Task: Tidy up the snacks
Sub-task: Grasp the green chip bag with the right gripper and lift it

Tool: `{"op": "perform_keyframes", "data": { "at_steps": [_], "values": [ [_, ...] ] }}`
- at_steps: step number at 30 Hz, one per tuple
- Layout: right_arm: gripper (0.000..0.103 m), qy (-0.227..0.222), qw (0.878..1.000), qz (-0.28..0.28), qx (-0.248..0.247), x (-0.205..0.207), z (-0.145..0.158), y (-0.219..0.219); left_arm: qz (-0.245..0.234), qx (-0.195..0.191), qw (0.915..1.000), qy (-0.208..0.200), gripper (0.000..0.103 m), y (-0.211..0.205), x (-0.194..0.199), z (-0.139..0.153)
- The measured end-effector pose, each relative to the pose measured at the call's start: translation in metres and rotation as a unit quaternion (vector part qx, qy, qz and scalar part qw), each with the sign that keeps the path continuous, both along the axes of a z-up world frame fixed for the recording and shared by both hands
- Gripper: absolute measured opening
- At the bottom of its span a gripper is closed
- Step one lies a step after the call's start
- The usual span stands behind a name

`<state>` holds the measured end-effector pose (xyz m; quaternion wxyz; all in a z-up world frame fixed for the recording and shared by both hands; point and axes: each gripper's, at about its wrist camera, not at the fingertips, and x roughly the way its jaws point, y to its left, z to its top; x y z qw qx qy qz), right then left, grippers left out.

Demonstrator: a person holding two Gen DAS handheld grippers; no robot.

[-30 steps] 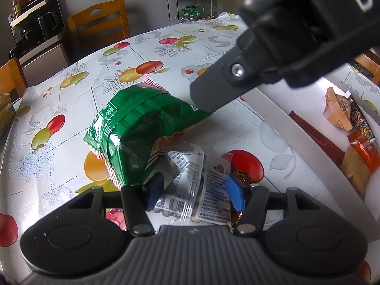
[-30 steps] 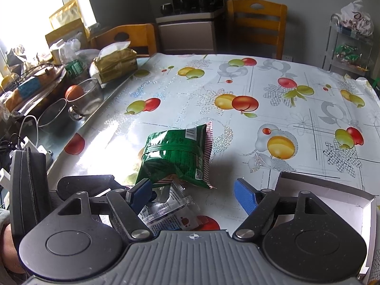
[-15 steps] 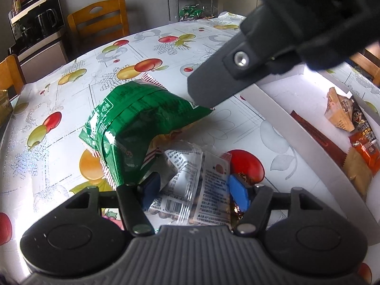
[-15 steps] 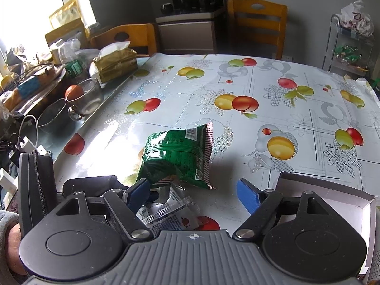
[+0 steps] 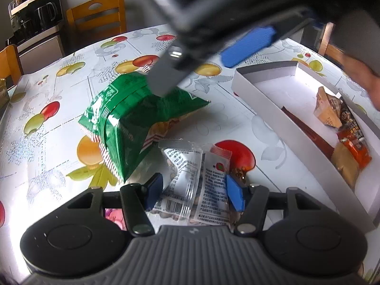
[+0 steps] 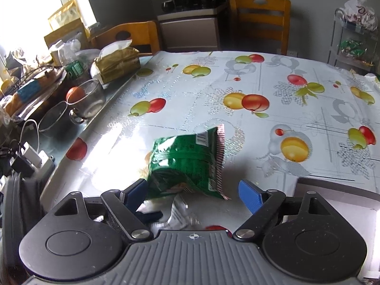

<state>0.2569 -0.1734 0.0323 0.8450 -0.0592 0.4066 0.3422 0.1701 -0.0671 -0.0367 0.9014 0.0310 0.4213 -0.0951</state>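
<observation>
A green snack bag (image 5: 133, 121) lies on the fruit-print tablecloth (image 5: 47, 109), one end lifted; it shows in the right wrist view too (image 6: 187, 161). Clear white snack packets (image 5: 197, 182) lie just in front of it, between the fingers of my left gripper (image 5: 194, 190), which is open around them. My right gripper (image 6: 192, 190) is open, its fingers either side of the green bag's near end; from the left wrist view it hangs over the bag (image 5: 201, 59). A white box (image 5: 273, 109) at the right holds several snacks (image 5: 346, 130).
Wooden chairs (image 6: 261, 21) stand behind the table. Glass bowls (image 6: 85, 99), a tissue pack (image 6: 116, 64) and cables crowd the left counter. A wire rack (image 6: 353, 40) stands at the far right.
My right gripper has dropped forward over the green bag, whose far end has tipped up. My left gripper has edged forward around the clear packets.
</observation>
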Motion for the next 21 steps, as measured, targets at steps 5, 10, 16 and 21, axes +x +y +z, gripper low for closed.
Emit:
{"op": "perform_keyframes", "data": {
  "at_steps": [5, 10, 16, 21],
  "values": [
    [0.091, 0.003, 1.0, 0.001, 0.003, 0.006, -0.002, 0.016, 0.006, -0.004, 1.0, 0.001, 0.052, 0.007, -0.008, 0.002],
    [0.095, -0.01, 1.0, 0.003, 0.008, 0.008, 0.004, 0.029, 0.015, -0.012, 0.9998, 0.003, 0.051, 0.015, -0.018, 0.005],
    [0.096, 0.0, 0.999, 0.003, 0.04, 0.008, 0.018, 0.038, 0.023, -0.022, 0.9995, 0.0, 0.049, 0.022, -0.027, 0.008],
    [0.096, 0.015, 0.998, 0.017, 0.065, 0.008, 0.022, 0.05, 0.027, -0.03, 0.9992, -0.006, 0.049, 0.025, -0.03, 0.013]
  ]
}}
